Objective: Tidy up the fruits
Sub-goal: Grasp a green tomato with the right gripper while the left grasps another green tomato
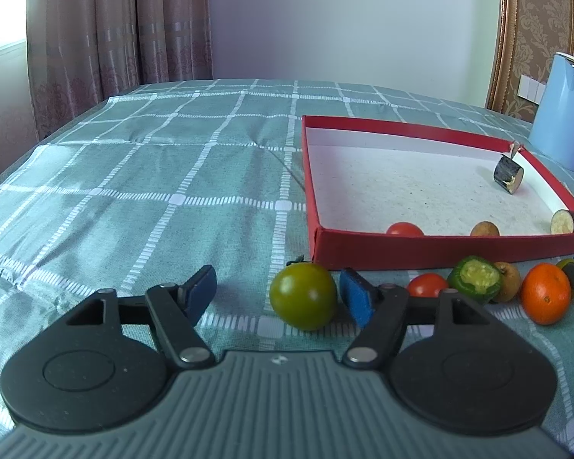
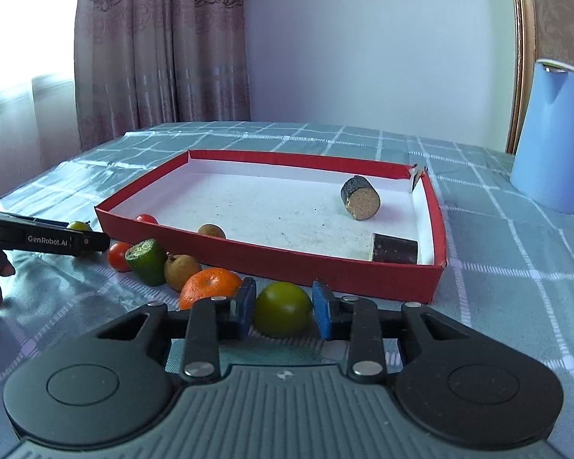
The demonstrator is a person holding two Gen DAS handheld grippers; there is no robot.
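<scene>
A red box lid (image 1: pixel 440 252) (image 2: pixel 325 267) lies on the checked cloth, holding a red tomato (image 1: pixel 403 228), a brown longan (image 1: pixel 484 228) and two dark eggplant pieces (image 2: pixel 360 198). My left gripper (image 1: pixel 279 290) is open around a green tomato (image 1: pixel 303 295), nearer its right pad. My right gripper (image 2: pixel 283 308) is open with its pads close on both sides of another green tomato (image 2: pixel 283 309). In front of the box lie a red tomato (image 1: pixel 426 285), a cut green pepper (image 1: pixel 476 278), a longan (image 2: pixel 181 271) and an orange (image 1: pixel 546 292) (image 2: pixel 209 287).
A light blue kettle (image 1: pixel 562 114) (image 2: pixel 551 134) stands at the back right of the box. The left gripper's black body (image 2: pixel 46 239) reaches in from the left of the right wrist view. Curtains and a wall stand behind the table.
</scene>
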